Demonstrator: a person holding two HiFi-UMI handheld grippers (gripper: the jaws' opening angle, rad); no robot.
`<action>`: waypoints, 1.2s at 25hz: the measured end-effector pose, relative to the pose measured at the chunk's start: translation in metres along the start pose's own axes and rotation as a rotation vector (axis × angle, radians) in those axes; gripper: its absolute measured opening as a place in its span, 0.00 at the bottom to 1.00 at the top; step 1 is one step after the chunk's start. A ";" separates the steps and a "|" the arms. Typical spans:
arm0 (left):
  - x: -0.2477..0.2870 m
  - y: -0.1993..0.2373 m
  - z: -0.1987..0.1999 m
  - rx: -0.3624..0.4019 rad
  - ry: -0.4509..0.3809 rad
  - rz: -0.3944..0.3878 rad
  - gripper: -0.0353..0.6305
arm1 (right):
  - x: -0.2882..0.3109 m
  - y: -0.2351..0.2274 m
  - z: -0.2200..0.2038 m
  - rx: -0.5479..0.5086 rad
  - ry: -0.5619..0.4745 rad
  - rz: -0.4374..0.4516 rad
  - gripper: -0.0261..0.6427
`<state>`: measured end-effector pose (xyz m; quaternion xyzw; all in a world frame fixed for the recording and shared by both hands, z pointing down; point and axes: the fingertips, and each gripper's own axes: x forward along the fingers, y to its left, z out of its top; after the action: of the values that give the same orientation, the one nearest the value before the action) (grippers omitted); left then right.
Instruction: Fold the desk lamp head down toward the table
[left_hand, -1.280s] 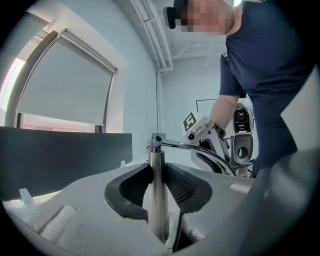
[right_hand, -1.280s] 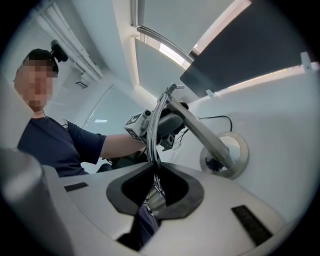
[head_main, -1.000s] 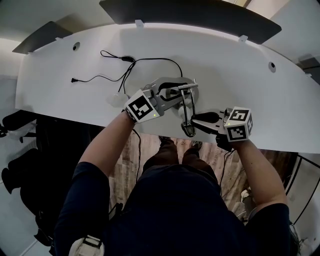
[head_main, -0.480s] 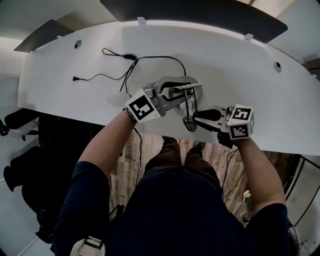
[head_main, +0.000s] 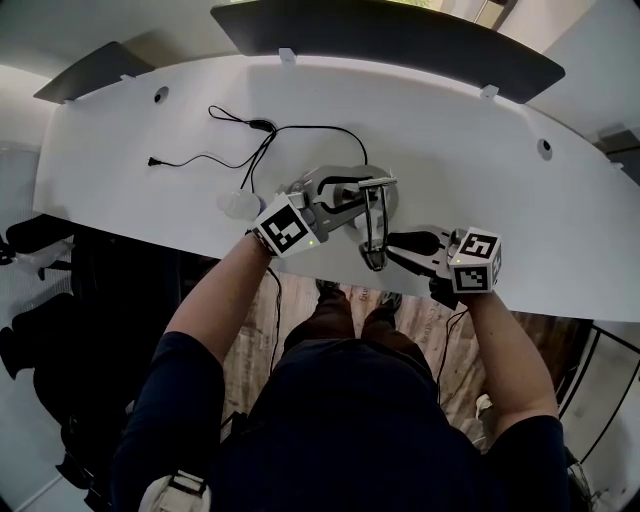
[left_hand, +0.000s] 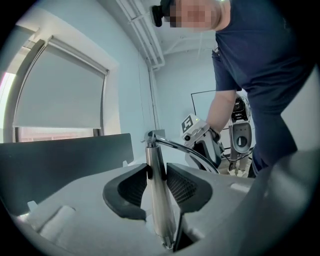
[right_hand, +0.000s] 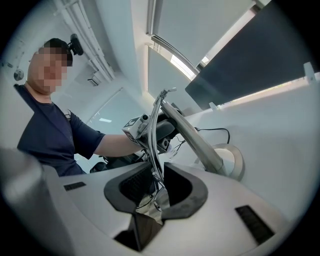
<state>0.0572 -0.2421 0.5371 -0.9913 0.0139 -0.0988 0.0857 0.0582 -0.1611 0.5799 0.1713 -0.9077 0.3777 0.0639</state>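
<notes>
While the desk lamp (head_main: 376, 220) stands near the front edge of the white table (head_main: 500, 150), its thin curved arm (right_hand: 156, 125) bends over from the top of the upright metal post (left_hand: 156, 190), and the lamp head (head_main: 374, 259) hangs low by the table's edge. The left gripper (left_hand: 157, 175) is clamped on the post, both pads pressed against it. The right gripper (right_hand: 152, 187) has the thin arm between its jaws; they are opening, and there is a gap beside the arm on one side. A second ago those jaws were much tighter on the arm. Otherwise the lamp and both grippers sit about where they were. Farther back on the table lie a black cable (head_main: 300, 128) and a small white round object (head_main: 238, 205), with a dark panel (head_main: 400, 40) behind the far edge.
</notes>
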 end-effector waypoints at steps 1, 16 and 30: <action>-0.001 0.000 0.000 0.010 0.009 0.007 0.23 | -0.004 0.003 0.000 -0.001 -0.008 0.002 0.17; -0.054 -0.029 0.044 -0.185 -0.045 0.260 0.23 | -0.056 0.060 0.024 -0.064 -0.225 -0.138 0.14; -0.060 -0.095 0.165 -0.333 -0.197 0.422 0.06 | -0.083 0.123 0.091 -0.347 -0.399 -0.333 0.09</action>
<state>0.0324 -0.1184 0.3821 -0.9717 0.2276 0.0215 -0.0587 0.0926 -0.1234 0.4133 0.3750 -0.9127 0.1605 -0.0260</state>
